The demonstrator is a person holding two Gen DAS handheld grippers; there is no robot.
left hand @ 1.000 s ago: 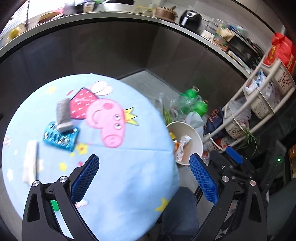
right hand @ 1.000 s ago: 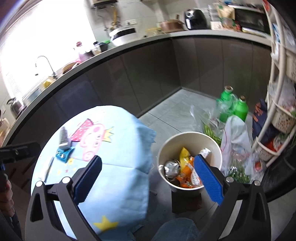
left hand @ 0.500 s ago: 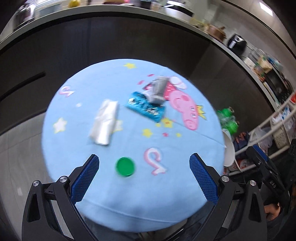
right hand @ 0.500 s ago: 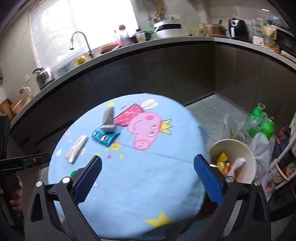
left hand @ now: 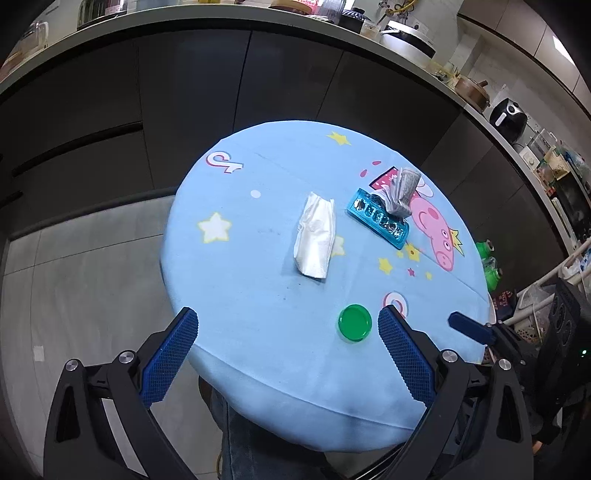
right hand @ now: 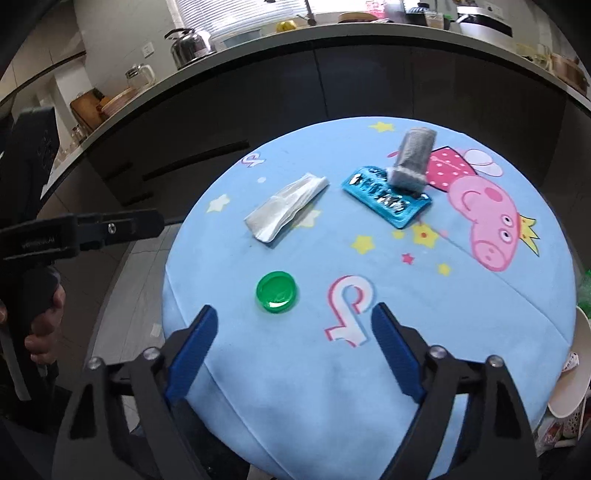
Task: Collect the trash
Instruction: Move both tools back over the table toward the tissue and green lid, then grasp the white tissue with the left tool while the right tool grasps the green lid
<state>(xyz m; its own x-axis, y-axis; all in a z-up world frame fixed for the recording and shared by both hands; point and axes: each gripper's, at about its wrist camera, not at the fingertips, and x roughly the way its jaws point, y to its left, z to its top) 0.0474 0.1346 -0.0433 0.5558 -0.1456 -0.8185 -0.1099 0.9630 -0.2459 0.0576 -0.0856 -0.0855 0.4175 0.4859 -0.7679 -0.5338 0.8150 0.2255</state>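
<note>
Left gripper (left hand: 288,325) and right gripper (right hand: 293,321) hover released, empty, near the green cap (right hand: 276,287).

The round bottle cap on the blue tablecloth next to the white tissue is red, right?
Not quite. The round plastic bottle cap is green, not red, as the right wrist view shows. It does lie on the blue tablecloth, near the white folded tissue.

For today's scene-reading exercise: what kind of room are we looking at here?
Most likely a home kitchen: a long countertop carries a kettle and a sink tap, and an air fryer stands further along.
</note>
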